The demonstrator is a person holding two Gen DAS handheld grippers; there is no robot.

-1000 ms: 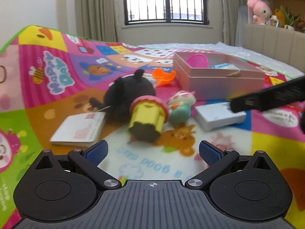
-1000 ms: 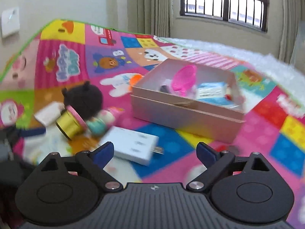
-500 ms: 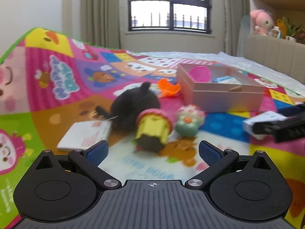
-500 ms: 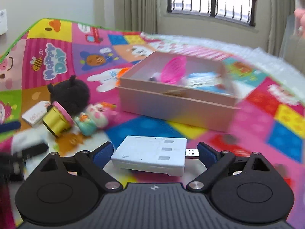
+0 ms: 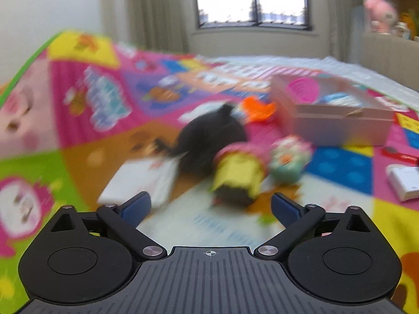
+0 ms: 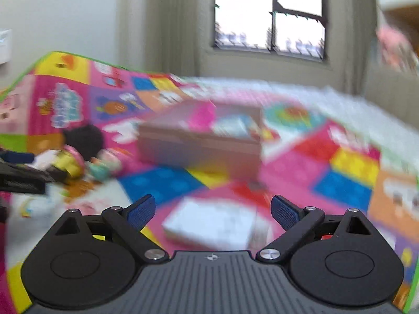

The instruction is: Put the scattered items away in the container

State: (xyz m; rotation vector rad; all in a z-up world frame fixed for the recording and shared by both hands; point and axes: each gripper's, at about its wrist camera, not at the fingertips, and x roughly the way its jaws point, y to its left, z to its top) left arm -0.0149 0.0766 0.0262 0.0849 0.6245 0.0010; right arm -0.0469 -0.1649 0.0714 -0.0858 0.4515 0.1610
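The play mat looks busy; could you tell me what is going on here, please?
A person is tidying toys into the pink box, which already holds a few things. The right gripper is open around the white adapter, which lies on the mat. The left gripper, also open and empty, points at the yellow cup toy beside the black plush. Both views are blurred.

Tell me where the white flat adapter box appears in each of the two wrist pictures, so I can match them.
Left wrist view: the white adapter box lies at the far right edge, on the mat, partly cut off.
Right wrist view: it lies low in the centre, just ahead of the open right tongs, blurred.
Shared landmark: the pink cardboard box, beyond it in both.
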